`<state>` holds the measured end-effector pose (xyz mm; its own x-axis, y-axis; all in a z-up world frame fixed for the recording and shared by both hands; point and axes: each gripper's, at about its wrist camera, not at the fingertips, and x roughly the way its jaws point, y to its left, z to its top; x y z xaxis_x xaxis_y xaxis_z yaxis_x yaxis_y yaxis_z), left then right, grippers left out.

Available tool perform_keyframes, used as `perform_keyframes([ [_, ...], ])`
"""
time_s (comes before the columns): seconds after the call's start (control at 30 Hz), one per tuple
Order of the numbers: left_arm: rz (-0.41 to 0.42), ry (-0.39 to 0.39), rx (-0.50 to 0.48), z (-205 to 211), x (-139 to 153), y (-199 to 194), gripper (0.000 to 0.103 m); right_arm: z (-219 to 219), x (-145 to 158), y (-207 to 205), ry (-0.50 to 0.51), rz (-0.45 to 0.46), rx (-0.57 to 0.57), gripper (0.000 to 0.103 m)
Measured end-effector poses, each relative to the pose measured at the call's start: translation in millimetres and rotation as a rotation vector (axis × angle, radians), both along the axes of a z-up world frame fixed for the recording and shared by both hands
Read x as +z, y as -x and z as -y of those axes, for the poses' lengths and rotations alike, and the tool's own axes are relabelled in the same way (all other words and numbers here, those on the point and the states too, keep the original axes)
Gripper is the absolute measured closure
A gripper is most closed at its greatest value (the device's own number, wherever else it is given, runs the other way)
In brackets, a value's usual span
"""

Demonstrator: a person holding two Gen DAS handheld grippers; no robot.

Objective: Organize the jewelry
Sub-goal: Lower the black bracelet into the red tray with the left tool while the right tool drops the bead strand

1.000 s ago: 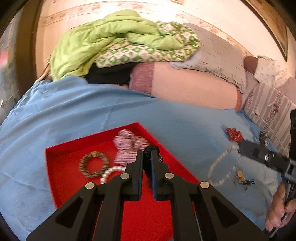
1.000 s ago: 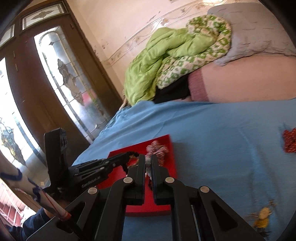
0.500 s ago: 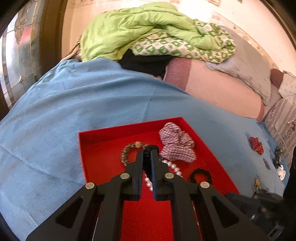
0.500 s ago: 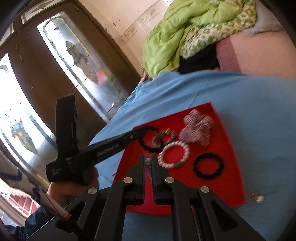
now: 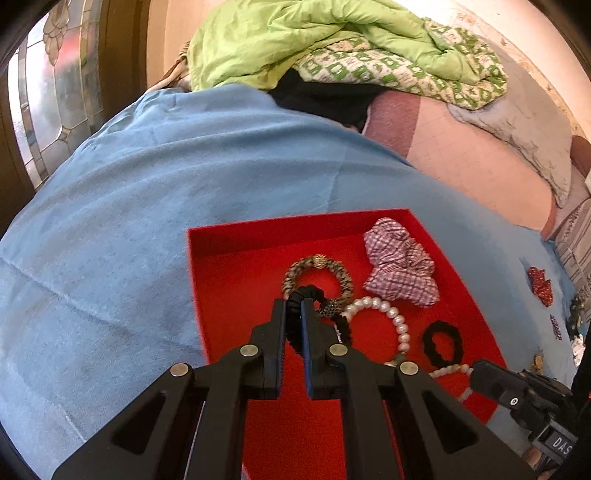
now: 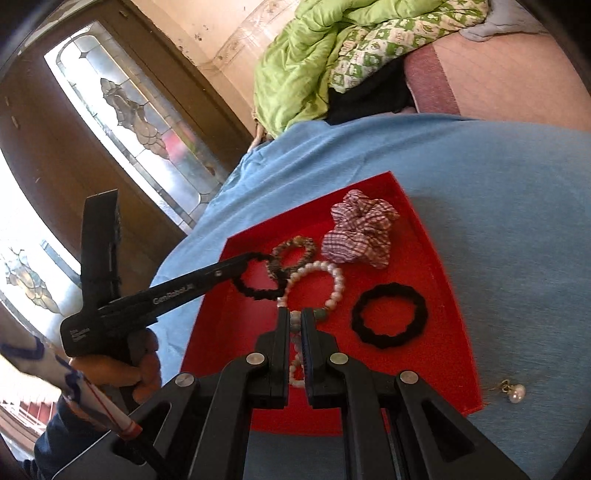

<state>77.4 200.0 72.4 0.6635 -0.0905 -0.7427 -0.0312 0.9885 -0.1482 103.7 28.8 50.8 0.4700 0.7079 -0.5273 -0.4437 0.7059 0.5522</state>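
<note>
Left gripper (image 5: 293, 308) clamps a black hair tie (image 6: 258, 275) over the half-filled red tray (image 6: 436, 243), right gripper (image 6: 294, 321) pinches the pearl necklace (image 6: 314, 284), with trinkets (image 5: 540, 281) at right frame edge waiting.

Blue bedspread (image 5: 155, 206), green quilt (image 5: 295, 40), leaded-glass door (image 6: 133, 122), pale wall (image 6: 221, 26)
</note>
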Motion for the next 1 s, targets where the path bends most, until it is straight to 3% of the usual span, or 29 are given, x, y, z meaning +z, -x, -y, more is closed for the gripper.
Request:
perform_keyframes([
  [0.83, -0.012, -0.028, 0.022, -1, -1, 2, 0.094, -8, -15, -3, 0.106, -0.045, 0.016, 0.095],
  [1.0, -0.006, -0.027, 0.024, -2, 0, 2, 0.090, -5, -12, -2, 0.092, -0.043, 0.012, 0.085],
])
